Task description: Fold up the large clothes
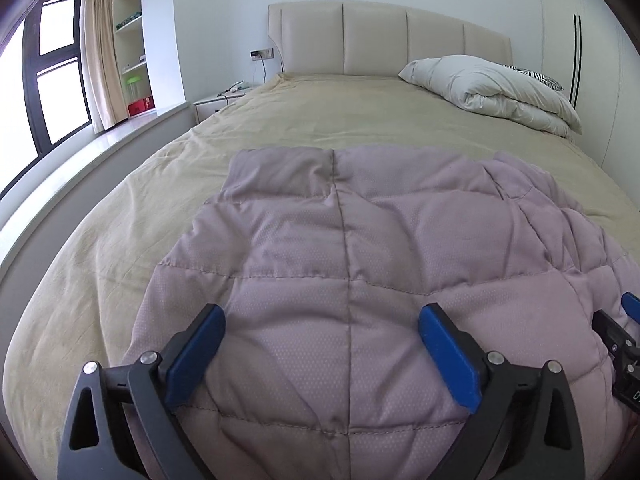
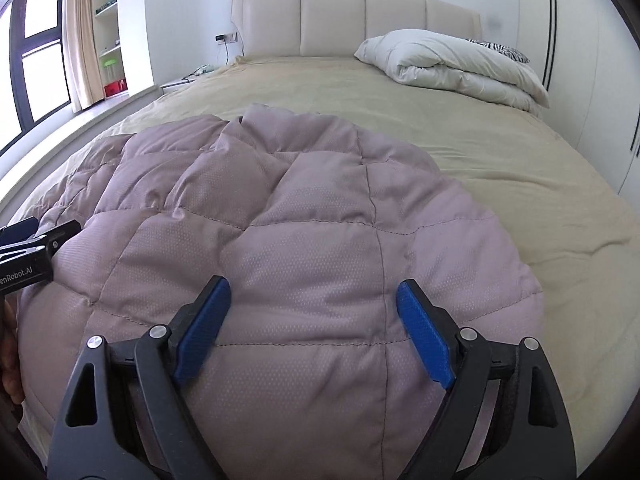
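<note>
while the wide bed with its tan cover (image 1: 280, 120) fills most of both views, the task's thing lies on its near half: a mauve quilted padded garment or comforter (image 1: 360, 240), puffy and stitched in squares. whether it is a coat or a blanket i cannot tell. behind it, up by the cream padded headboard (image 1: 380, 36), sits a folded white duvet (image 1: 492, 88), well apart from the work.

the mauve piece lies straight ahead of and below both claws, spreading away toward the headboard. its long axis seems to run across the bed, side to side, with a centre seam running away from the claws toward the headboard; its far right part is rumpled, its far left edge flatter. judging by this, the near edge is what either claw would take first, and both are about equally near, each over its own half.

the left gripper (image 1: 322, 320) stands wide open, blue pads apart, nothing between them but the fabric below. the right gripper (image 2: 314, 292) is likewise spread wide and holds nothing.
</note>
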Demonstrator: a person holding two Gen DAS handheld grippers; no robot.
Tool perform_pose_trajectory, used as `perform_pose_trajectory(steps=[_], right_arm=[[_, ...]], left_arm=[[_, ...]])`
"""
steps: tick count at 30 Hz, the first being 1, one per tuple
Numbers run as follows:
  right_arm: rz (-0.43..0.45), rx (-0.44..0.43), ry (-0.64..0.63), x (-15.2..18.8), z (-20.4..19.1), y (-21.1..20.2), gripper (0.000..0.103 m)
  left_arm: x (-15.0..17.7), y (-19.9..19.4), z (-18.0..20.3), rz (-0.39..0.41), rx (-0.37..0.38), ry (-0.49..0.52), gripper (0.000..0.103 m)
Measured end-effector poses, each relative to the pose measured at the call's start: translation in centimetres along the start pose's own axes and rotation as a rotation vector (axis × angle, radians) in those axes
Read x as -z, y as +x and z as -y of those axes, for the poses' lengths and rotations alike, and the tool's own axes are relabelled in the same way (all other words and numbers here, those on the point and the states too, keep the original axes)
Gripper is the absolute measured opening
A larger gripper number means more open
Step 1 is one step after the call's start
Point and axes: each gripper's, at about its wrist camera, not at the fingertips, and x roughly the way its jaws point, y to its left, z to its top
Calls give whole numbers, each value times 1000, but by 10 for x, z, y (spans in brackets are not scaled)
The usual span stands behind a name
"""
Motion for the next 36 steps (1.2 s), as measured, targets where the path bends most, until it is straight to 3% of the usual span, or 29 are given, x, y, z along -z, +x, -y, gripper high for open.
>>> perform_pose_trajectory(steps=[6,14,16,21,26,30,36], right_arm=[[-92,10,-3,-11,-2,0,87],[147,109,-23,-5,-13,-100,87],[214,156,-49,1,-17,-123,94],[253,93,-46,3,-17,-172,98],[220,36,8,-3,-15,-201,98],[187,38,-6,-8,-21,-218,98],[110,6,55,-7,-20,-224,98]], left_arm=[[-3,-27,-5,-2,18,-9,100],[18,-136,-4,211,-46,19,103],[20,-163,-3,257,-79,35,103],[23,-222,-1,395,-171,29,103],[2,-220,-4,240,-159,-3,103],[2,-201,-8,1,-51,-69,103],[18,-192,11,-61,-39,-23,103]])
